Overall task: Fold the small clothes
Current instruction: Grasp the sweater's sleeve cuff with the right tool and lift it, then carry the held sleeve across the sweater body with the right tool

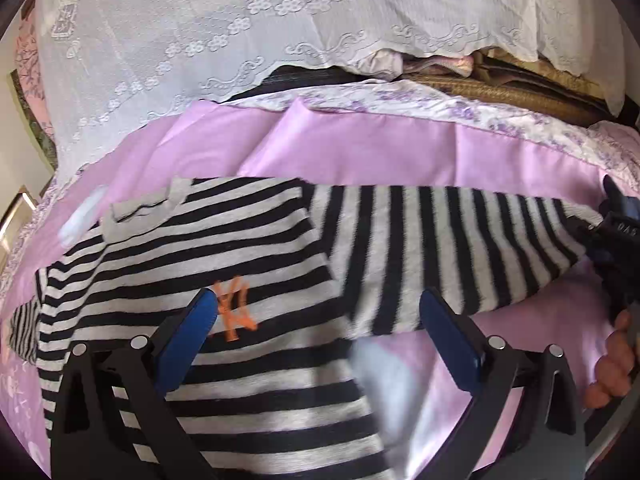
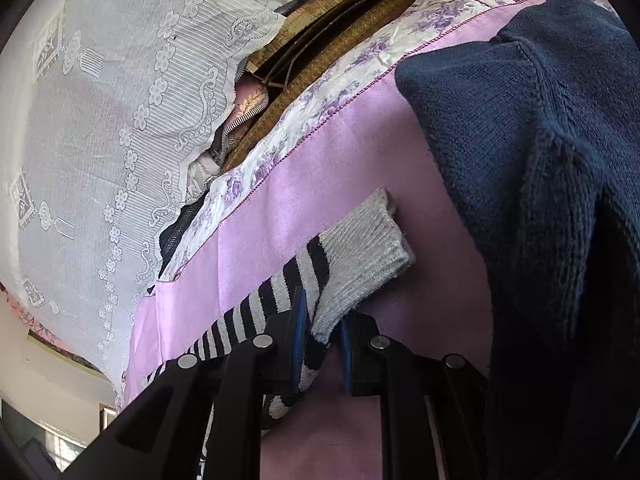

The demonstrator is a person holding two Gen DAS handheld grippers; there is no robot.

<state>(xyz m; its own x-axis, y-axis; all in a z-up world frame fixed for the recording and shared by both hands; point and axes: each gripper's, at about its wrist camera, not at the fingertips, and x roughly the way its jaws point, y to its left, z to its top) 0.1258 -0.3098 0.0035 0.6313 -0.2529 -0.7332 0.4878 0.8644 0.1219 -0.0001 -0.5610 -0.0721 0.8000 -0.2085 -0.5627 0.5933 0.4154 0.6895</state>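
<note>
A black-and-grey striped sweater (image 1: 240,248) with an orange mark (image 1: 234,312) on its chest lies spread on a pink sheet (image 1: 360,148). My left gripper (image 1: 318,300) hangs open above its body, the blue pads wide apart with nothing between them. The sweater's one sleeve (image 1: 460,240) stretches out to the right, where a hand (image 1: 612,364) holds the other tool. In the right wrist view, my right gripper (image 2: 323,312) is shut on the sleeve (image 2: 280,292) just behind its plain grey cuff (image 2: 360,248), which sticks out past the fingers.
A navy knit garment (image 2: 540,140) lies on the sheet right of the cuff. A white lace cloth (image 1: 200,40) covers a pile behind the bed, with a woven mat (image 1: 500,84) beside it. The sheet's floral border (image 2: 300,120) runs along the far edge.
</note>
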